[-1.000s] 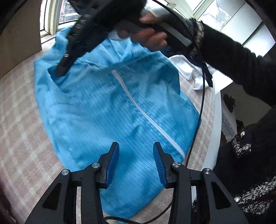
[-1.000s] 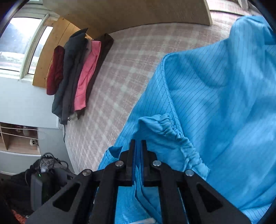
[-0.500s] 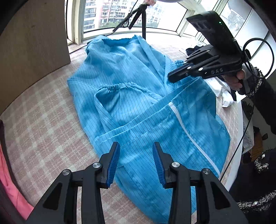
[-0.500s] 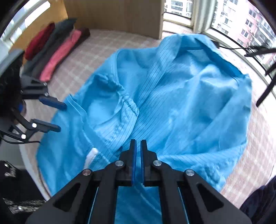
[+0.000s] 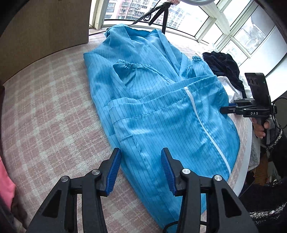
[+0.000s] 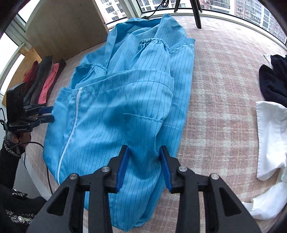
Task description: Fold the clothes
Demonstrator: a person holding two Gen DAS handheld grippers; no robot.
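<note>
A blue pinstriped jacket [image 5: 152, 116] with a white zipper [image 5: 197, 116] lies flat on the plaid tablecloth [image 5: 53, 107]. Both elastic-cuffed sleeves [image 5: 132, 65] are folded in over its body. My left gripper [image 5: 140, 152] hovers over the jacket's near left hem. Its jaws are closing, and only the cloth lying below shows between them, unpinched. In the right wrist view my right gripper [image 6: 144, 148] stands open above the jacket [image 6: 116, 107] near its right hem, holding nothing. Each gripper also shows in the other's view: the right gripper [image 5: 225, 109] and the left gripper [image 6: 48, 113].
A dark navy garment [image 5: 224, 64] and a white garment [image 6: 269, 134] lie to the right of the jacket. Folded red, grey and pink clothes [image 6: 43, 78] sit by a wooden board [image 5: 44, 26]. A tripod leg [image 6: 196, 14] stands at the back. The table's edge [image 5: 249, 143] runs close to the person.
My right gripper let go of the sleeve, swung across to the jacket's right side and opened. The sleeve now lies on the jacket's body. The left gripper shifted a little and lower.
</note>
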